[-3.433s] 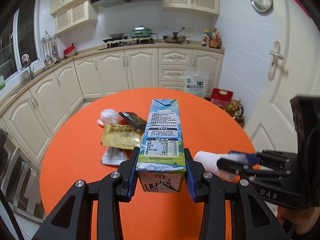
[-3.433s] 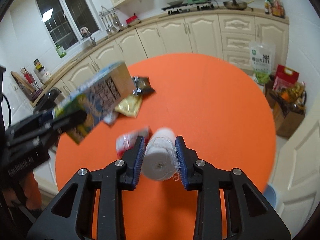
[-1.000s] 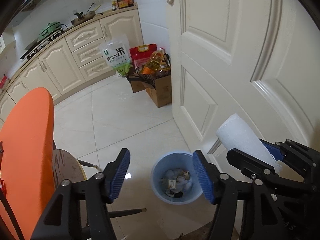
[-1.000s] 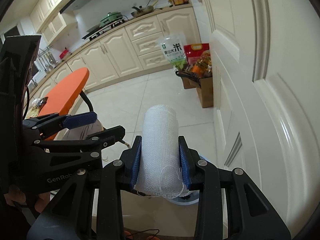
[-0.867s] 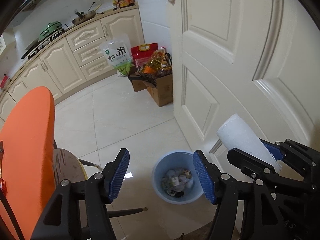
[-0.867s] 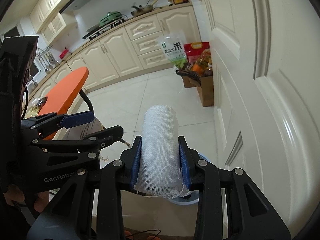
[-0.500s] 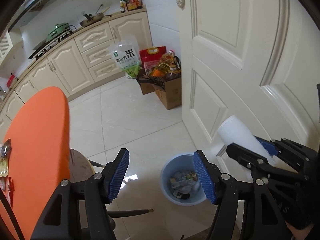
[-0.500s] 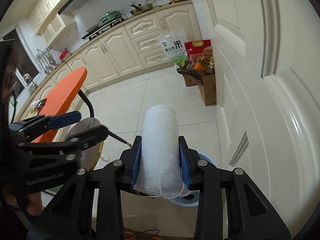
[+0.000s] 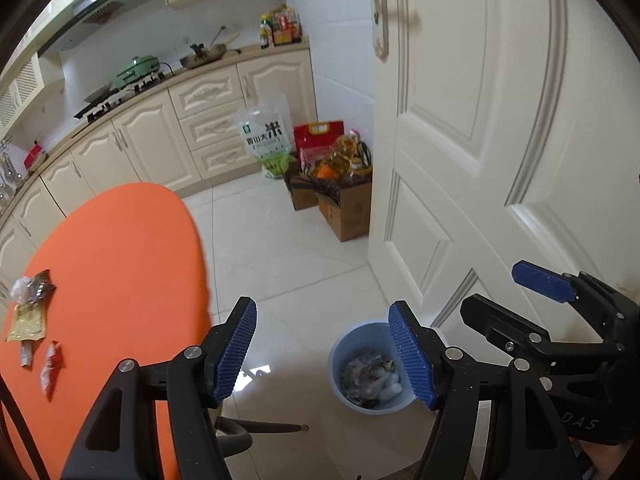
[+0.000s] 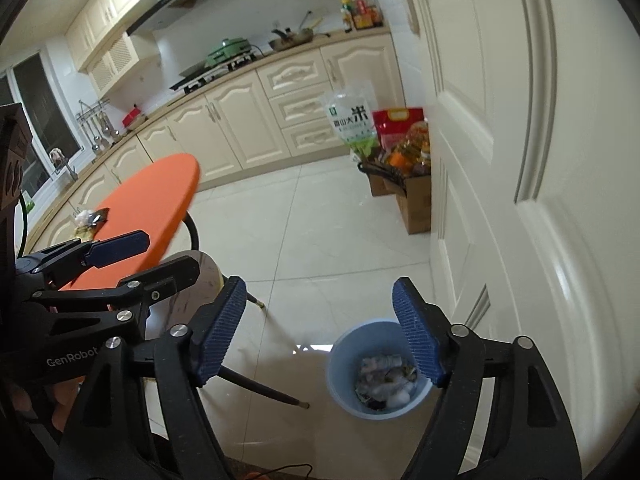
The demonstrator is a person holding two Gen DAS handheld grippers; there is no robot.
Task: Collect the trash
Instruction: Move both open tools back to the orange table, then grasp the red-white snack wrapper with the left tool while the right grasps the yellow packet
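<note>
My right gripper (image 10: 320, 328) hangs above the blue waste bin (image 10: 360, 408). Its jaws are opening and nothing is between them. White and grey trash lies inside the bin. My left gripper (image 9: 324, 344) is open and empty, just left of the bin (image 9: 372, 408) and above it. Each gripper shows in the other's view: the right gripper (image 9: 516, 300) at the right, the left gripper (image 10: 152, 258) at the left. On the orange table (image 9: 120, 260) lie a gold packet (image 9: 26, 320), a red wrapper (image 9: 52, 364) and a crumpled clear wrapper (image 9: 32, 288).
A white door (image 9: 480, 120) stands close on the right, right behind the bin. Cardboard boxes (image 9: 344, 208) of groceries and a rice bag (image 9: 264, 140) sit by the cabinets. A round stool (image 10: 200, 268) with black legs stands between table and bin.
The right jaws have sprung apart and the white roll they held is gone from them. Both grippers have risen, and more of the orange table shows on the left.
</note>
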